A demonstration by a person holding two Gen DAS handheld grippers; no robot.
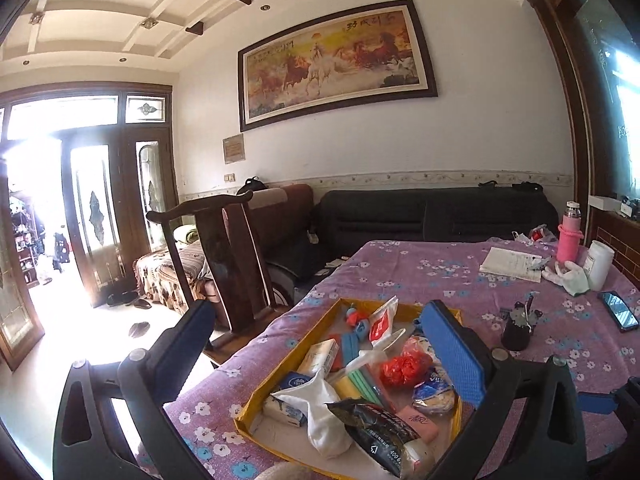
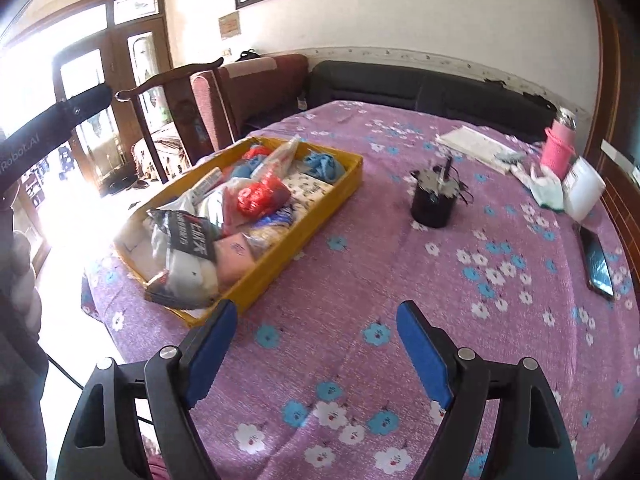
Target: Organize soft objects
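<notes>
A yellow tray on the purple flowered tablecloth holds several soft things: a red crumpled bag, a black packet, a white cloth, a pink pad, a blue cloth. My left gripper is open and empty, held above the tray's near end. My right gripper is open and empty over bare tablecloth, right of the tray's near corner.
A black cup with pens stands mid-table. A phone, white jar, pink flask, gloves and papers lie at the right. A wooden chair and sofas stand beyond the table.
</notes>
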